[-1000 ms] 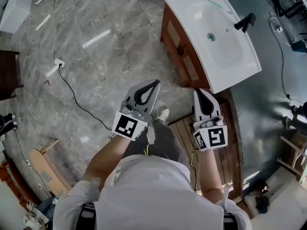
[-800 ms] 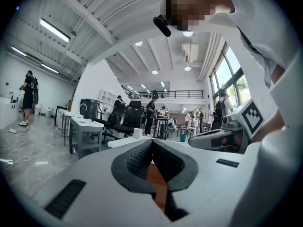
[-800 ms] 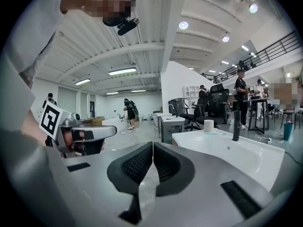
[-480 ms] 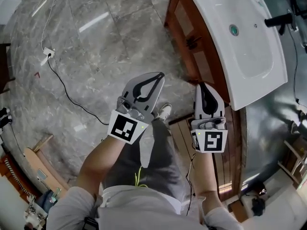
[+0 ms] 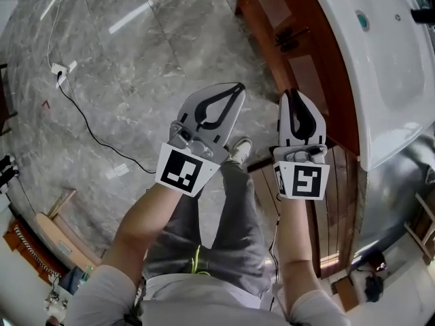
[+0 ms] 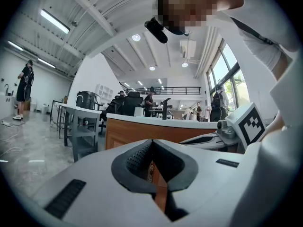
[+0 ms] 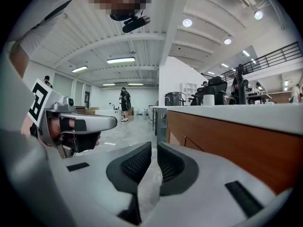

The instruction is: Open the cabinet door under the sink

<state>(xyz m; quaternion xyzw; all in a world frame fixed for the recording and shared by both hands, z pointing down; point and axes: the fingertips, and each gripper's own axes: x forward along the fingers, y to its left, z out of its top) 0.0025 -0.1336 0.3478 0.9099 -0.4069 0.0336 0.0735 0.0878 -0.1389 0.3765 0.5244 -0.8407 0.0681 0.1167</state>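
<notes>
The brown wooden cabinet [image 5: 299, 66] stands under a white sink [image 5: 387, 66] at the upper right of the head view, with a dark handle [image 5: 291, 38] on its door. My left gripper [image 5: 238, 87] is over the floor, left of the cabinet front, shut with nothing in it. My right gripper [image 5: 292, 94] is shut and empty too, its tips close to the cabinet's lower front without touching it. In the left gripper view the cabinet [image 6: 142, 134] lies ahead beyond the closed left gripper [image 6: 151, 142]. The right gripper [image 7: 154, 144] has the cabinet [image 7: 236, 141] along its right side.
A black cable [image 5: 88, 124] runs over the grey stone floor to a white power strip [image 5: 60, 70]. A wooden slat platform [image 5: 333, 202] lies beside the cabinet. A black faucet [image 5: 425, 15] stands on the sink. My shoe [image 5: 239, 148] is between the grippers. Distant people and a grey table [image 6: 80, 122] stand behind.
The cabinet and sink have slid toward the upper right and grown larger in the head view. Both grippers have stayed shut, side by side, and are nearer the cabinet front.
</notes>
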